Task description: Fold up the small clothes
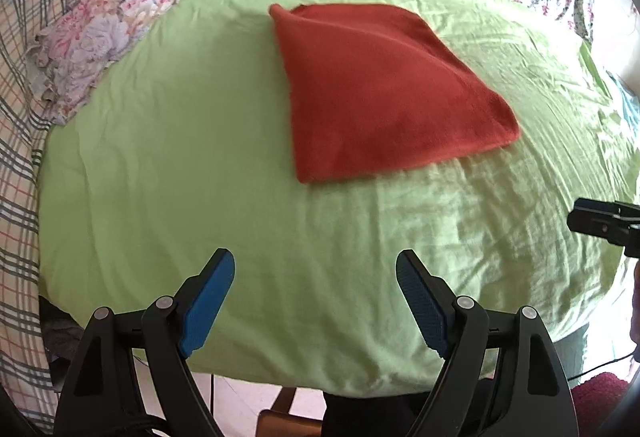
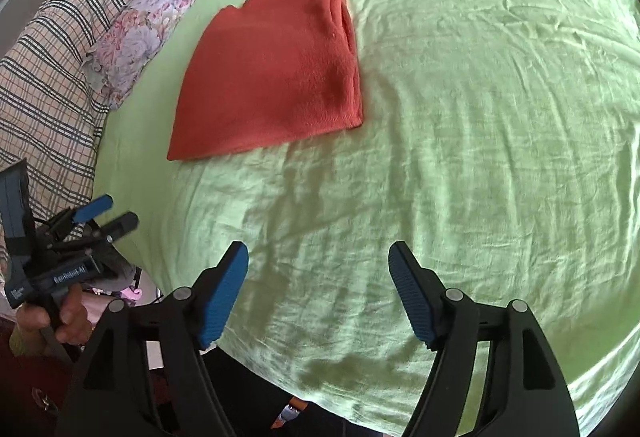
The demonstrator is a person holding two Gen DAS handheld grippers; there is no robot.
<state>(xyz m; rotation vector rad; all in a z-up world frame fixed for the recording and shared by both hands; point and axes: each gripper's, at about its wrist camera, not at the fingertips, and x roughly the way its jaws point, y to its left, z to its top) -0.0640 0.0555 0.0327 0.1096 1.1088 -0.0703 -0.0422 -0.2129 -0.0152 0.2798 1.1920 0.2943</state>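
Folded rust-red garment (image 1: 384, 89) on the green sheet (image 1: 200, 177), both grippers back at the near edge.

Only the right wrist view shows the garment's open layered end, at upper centre, and the person's hand (image 2: 60, 321) holding the left gripper (image 2: 110, 211) at lower left; the left wrist view catches just a black piece of the right gripper (image 1: 600, 223) at its right edge. In their own views, the left gripper (image 1: 316, 269) and right gripper (image 2: 318, 259) stand wide apart, holding nothing, with bare wrinkled sheet between them and the garment. A floral pillow (image 1: 96, 37) lies at upper left, apart from the garment.
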